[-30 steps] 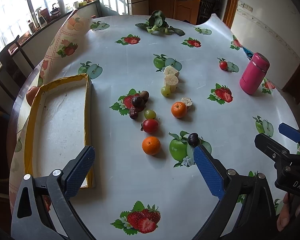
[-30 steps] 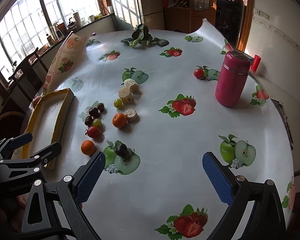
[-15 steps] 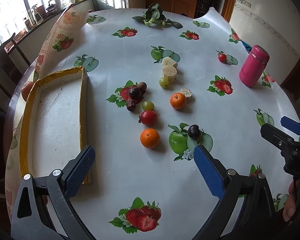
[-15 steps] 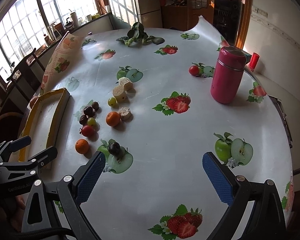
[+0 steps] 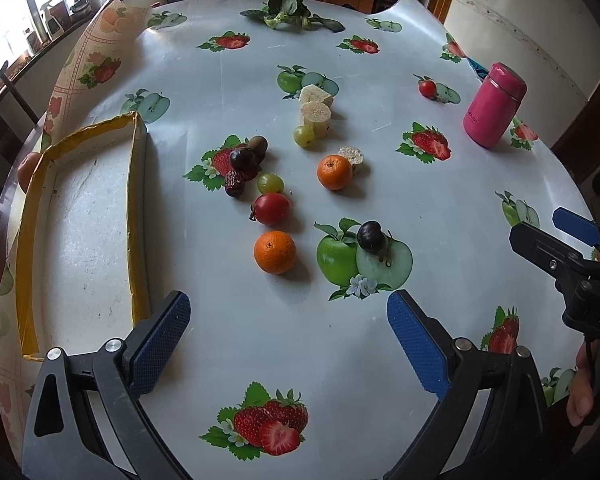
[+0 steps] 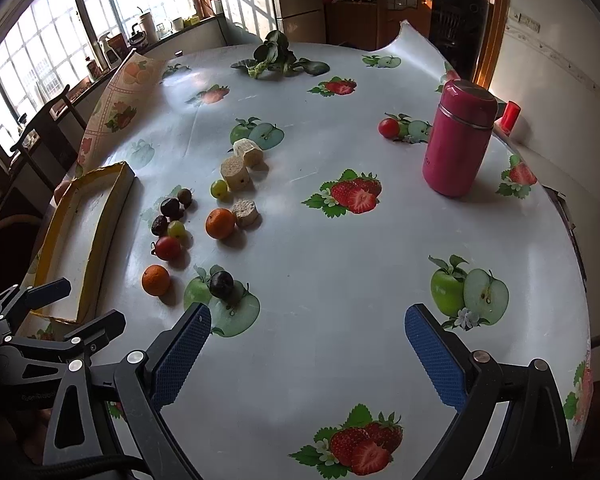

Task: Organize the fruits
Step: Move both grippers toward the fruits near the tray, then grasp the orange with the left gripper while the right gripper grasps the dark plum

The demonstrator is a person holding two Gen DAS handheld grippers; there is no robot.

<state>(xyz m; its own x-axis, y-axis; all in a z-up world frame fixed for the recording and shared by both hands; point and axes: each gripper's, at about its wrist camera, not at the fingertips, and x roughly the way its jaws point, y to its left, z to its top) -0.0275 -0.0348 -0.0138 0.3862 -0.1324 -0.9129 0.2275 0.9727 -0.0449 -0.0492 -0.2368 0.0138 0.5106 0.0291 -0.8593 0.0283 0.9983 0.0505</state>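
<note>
A: Left wrist view: the left gripper [image 5: 288, 334] hangs over the near edge of the bench [image 5: 380, 184], jaws spread wide and holding nothing; the nearest orange [image 5: 275, 251] lies just ahead of them, between the two blue pads [image 5: 162, 342]; what lies around it?

B: A red tomato [image 5: 271, 208] sits just beyond that orange; a green grape [image 5: 269, 183], a wrinkled date [image 5: 235, 183], a dark plum [image 5: 242, 159] and a brown kiwi-like fruit [image 5: 258, 145] cluster behind it; a second dark plum [image 5: 369, 236] rests to the right on a printed apple; a second orange [image 5: 334, 172] touches a pale cut piece [image 5: 352, 155].

A: And the container?

B: The yellow-rimmed tray [image 5: 134, 216] lies at the left edge of the bench, apart from all the fruit; no fruit shows on its white floor.

A: Right wrist view?

B: The right gripper [image 6: 308, 346] hovers over bare cloth, jaws likewise spread and unloaded; the second dark plum [image 6: 221, 284] sits just ahead of its left pad; a pink flask [image 6: 460, 144] stands upright far right; a small red tomato [image 6: 388, 127] lies near it, well apart from the main group; leafy greens [image 6: 278, 58] lie at the far edge.
</note>
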